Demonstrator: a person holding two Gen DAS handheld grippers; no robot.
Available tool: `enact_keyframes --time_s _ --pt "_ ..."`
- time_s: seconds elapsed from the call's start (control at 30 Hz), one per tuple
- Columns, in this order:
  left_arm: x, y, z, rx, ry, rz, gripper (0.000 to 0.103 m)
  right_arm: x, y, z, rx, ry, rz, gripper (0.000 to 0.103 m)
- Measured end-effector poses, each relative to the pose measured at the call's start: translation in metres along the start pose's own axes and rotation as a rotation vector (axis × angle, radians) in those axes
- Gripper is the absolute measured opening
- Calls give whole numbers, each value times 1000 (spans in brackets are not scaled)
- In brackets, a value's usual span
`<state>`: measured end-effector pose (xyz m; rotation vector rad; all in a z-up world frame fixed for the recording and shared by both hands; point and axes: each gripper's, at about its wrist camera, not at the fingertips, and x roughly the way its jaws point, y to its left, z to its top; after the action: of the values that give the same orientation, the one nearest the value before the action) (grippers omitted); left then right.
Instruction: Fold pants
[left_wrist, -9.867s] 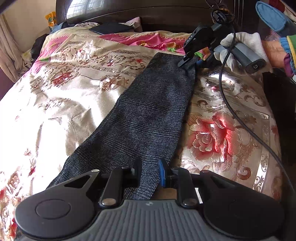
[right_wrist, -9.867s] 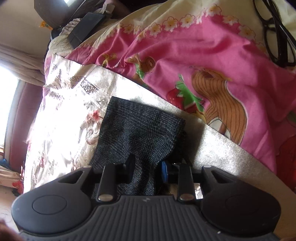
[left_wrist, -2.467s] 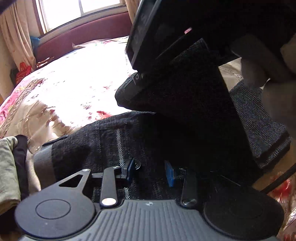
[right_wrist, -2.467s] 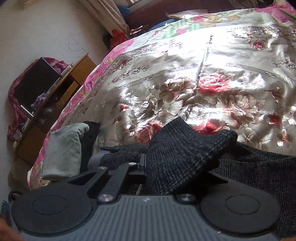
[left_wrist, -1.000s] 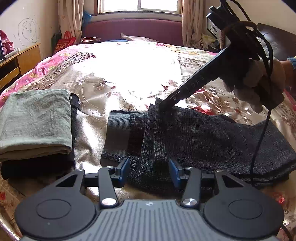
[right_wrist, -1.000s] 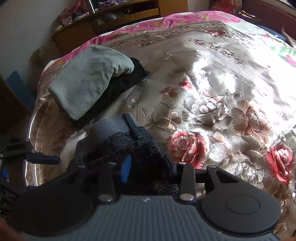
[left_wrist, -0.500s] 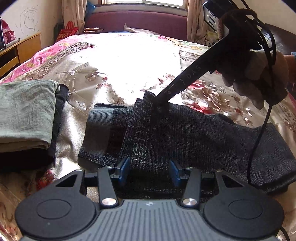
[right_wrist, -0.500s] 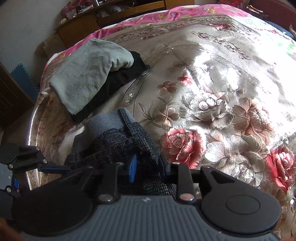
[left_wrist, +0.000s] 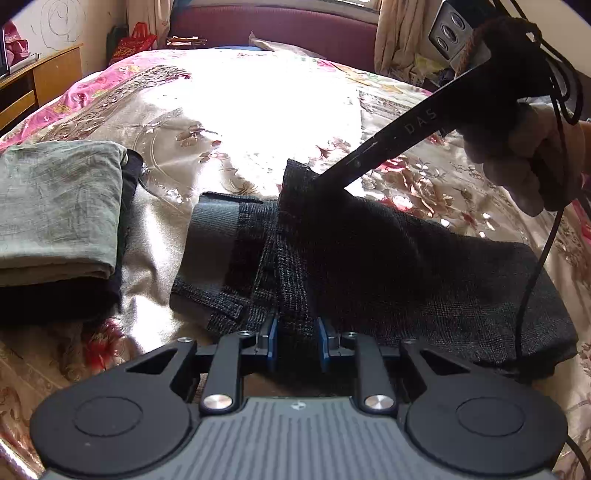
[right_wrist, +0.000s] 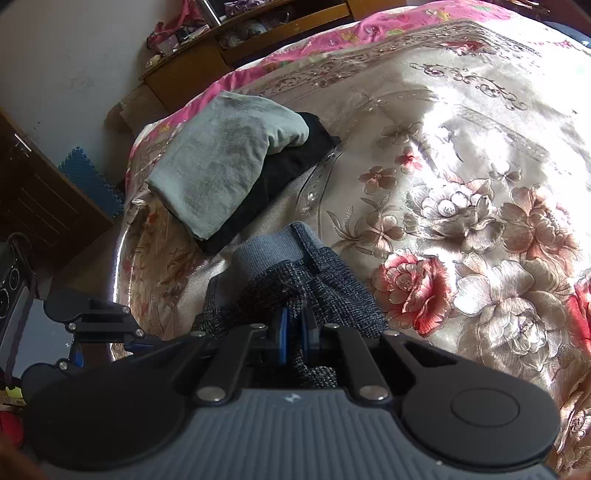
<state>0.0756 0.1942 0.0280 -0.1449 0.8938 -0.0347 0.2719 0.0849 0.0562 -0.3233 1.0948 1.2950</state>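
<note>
Dark grey checked pants lie folded over on the flowered bedspread, their plain grey waistband at the left. My left gripper is at the near edge; its jaws are closing and the blue pads pinch a raised strip of the cloth. My right gripper is at the far edge of the pants, its jaws closing tight on a bunched fold. In the left wrist view the right gripper slants down into a lifted corner, held by a gloved hand.
A folded grey-green cloth lies on a black garment to the left of the pants, the same grey-green cloth showing in the right wrist view. A black cable hangs over the pants' right part. Wooden cabinets stand beyond the bed.
Both pairs of jaws have narrowed onto the folded end of the pants. The left pads stood wide apart before and now nip the cloth. Neither hand has shifted much.
</note>
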Motion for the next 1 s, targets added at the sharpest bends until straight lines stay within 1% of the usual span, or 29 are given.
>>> enact_keyframes --time_s 0.07,0.1,0.13,0.17,0.23,0.3,0.37,0.43,0.47,0.57,0.63,0.67,0.73,0.8,0.87,0.97,1.0 --pt "10 0 -1 -1 7 24 38 16 -2 0 -18 26 -72 14" --pt "14 -1 1 8 3 39 41 21 -3 0 -31 27 -113 14" --pt "13 -1 3 18 -13 62 42 23 -4 -1 -44 19 -119 14" --pt "12 -1 4 28 -31 74 42 22 -5 -2 -47 10 -109 14" --pt "11 3 4 31 -29 70 46 23 -8 -1 -23 24 -64 18" --pt "11 10 3 14 -13 33 51 26 -10 1 -19 41 -23 34" --pt "10 14 4 8 -14 6 52 29 -13 4 -22 53 -9 37" --pt "11 17 7 7 -30 -17 60 35 -17 8 -26 68 6 40" --pt "17 17 8 9 -27 -22 68 40 -20 9 -21 83 11 41" --pt "32 13 10 64 -3 -20 68 50 -23 8 -15 121 31 41" --pt "28 3 11 128 -25 14 65 45 -18 8 -21 111 21 39" --pt "24 0 12 145 -42 32 63 40 -12 8 -45 104 18 35" --pt "18 0 13 126 -58 21 63 32 -2 6 -85 106 13 25" --pt "23 4 13 102 -31 5 63 23 2 5 -84 107 38 14" --pt "31 4 11 121 -8 10 63 13 4 5 -81 103 59 12" --pt "37 3 12 152 -15 -4 70 4 9 5 -92 98 79 11" --pt "39 3 14 158 -16 -14 70 3 11 4 -101 98 85 11"
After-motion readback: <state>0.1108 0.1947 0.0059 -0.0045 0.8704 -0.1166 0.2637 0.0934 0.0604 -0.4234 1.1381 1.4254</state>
